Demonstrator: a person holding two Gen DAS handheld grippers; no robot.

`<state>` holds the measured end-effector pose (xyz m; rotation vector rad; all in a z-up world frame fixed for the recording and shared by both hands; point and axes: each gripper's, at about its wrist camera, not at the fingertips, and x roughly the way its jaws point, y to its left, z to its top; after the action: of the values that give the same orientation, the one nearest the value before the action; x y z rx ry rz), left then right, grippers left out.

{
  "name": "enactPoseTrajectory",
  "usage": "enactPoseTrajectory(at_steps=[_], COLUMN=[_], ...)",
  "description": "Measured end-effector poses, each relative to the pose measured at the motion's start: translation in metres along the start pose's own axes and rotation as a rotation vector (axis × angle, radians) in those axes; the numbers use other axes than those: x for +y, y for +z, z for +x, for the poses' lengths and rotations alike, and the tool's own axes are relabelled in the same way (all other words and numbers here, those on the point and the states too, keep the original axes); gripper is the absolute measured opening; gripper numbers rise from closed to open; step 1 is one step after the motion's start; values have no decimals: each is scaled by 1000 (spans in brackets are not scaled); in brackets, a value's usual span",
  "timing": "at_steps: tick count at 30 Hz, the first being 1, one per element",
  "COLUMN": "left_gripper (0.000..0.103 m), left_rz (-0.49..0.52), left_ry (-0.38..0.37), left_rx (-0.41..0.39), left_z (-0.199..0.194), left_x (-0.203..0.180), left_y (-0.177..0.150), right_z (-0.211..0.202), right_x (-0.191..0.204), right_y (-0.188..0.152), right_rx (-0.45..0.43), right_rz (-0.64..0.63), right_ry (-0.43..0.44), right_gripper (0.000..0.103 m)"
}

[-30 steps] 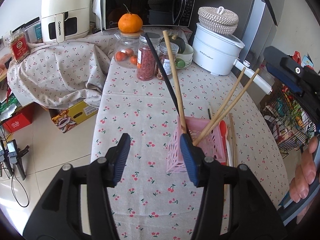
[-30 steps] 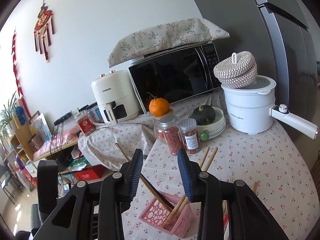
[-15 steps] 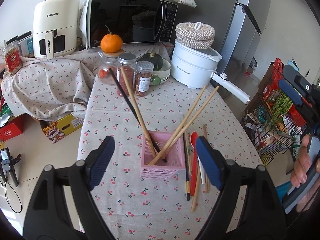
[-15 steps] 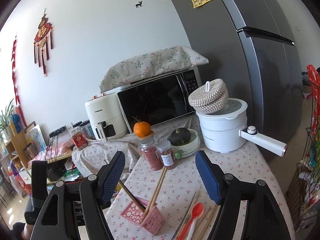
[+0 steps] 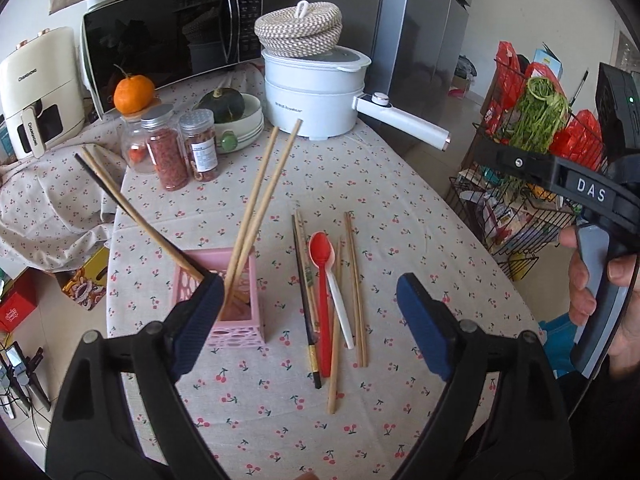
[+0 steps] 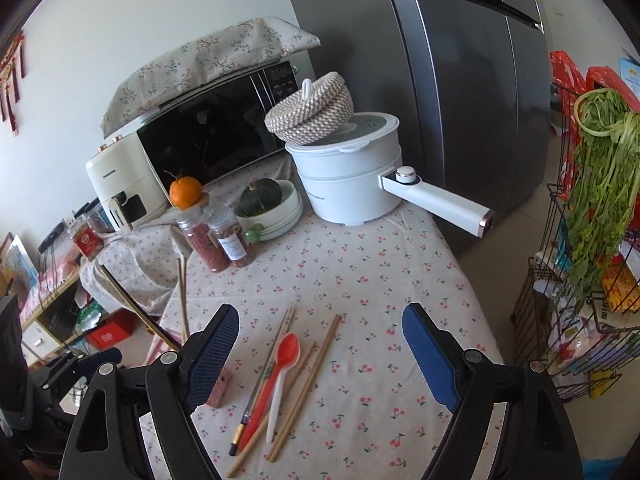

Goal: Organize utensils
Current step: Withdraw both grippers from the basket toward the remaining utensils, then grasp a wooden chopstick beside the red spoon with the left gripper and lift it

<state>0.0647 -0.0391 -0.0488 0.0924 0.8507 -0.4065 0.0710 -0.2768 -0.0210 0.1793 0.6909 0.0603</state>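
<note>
A pink basket [image 5: 240, 320] stands on the cherry-print table [image 5: 400, 208] and holds a leaning wooden chopstick pair [image 5: 260, 200] plus a black and a wooden stick [image 5: 132, 212]. To its right lie loose utensils: a red spoon [image 5: 322, 256], a white spoon [image 5: 340, 312], a black chopstick [image 5: 304, 292] and wooden chopsticks [image 5: 354, 280]. My left gripper [image 5: 308, 308] hovers above these, jaws opening, nothing between them. My right gripper [image 6: 320, 332] also hangs over the red spoon [image 6: 286, 354] and wooden chopsticks [image 6: 316, 364], jaws opening and empty. The basket [image 6: 218, 390] is mostly hidden behind its left finger.
At the table's far end stand a white electric pot [image 5: 316, 92] with a long handle, two spice jars [image 5: 166, 156], a squash in a bowl [image 5: 224, 104], a microwave [image 5: 168, 36] and an air fryer [image 5: 32, 88]. A wire rack with greens [image 5: 536, 120] stands right of the table.
Both grippers have opened wide and swung right, away from the pink basket and over the loose utensils. The basket now sits by each gripper's left finger.
</note>
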Motion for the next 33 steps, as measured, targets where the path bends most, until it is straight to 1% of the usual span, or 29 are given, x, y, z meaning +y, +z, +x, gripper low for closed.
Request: enactPoseTrajectory(at_steps=[3,7,9,10,11,12,14,15,17,19,22,24,26,28,31,33], left_gripper=[88,88,86,81,73,68,41,35,17,10,9,9,8,8,8,9], left_rz=[44,120,144,151,154,157,154,146,129,101,59,64,75,76,94,87], left_ry=[5,14,22,23,23,20,6,-3,-6,1,5,25,50,59,95,92], left_rx=[37,77,99,111,128,148,202,230,281,332,398,420,429,444,444,467], left_z=[12,29,40,47,54,63,84,95,120,146,178,191,198,204,207,210], left_x=[-20,-46,-56,-59,-61,-64,-68,-69,-69,-65,-58,-57,-57,-57,-56,-53], left_y=[4,9,13,15,17,19,22,23,24,25,20,18,16,14,15,13], right_z=[13,26,31,34,36,39,46,50,57,63,70,73,76,77,80,82], right_x=[-19,-47,-60,-66,-70,-73,-76,-76,-76,-75,-74,-72,-71,-70,-69,-68], right_y=[-4,-7,-8,-8,-9,-9,-10,-11,-13,-14,-16,-16,-15,-14,-13,-12], right_rx=[72,138,162,170,178,186,210,222,248,268,289,298,301,301,303,306], right_rz=[20,82,114,128,138,145,150,151,153,152,141,129,121,118,117,115], right_ry=[-39,-72,-89,-97,-104,-107,-110,-111,-109,-107,-109,-108,-107,-104,-102,-103], right_gripper=[85,85,85,85,85,85,85,85,85,85,85,85,85,85,85,85])
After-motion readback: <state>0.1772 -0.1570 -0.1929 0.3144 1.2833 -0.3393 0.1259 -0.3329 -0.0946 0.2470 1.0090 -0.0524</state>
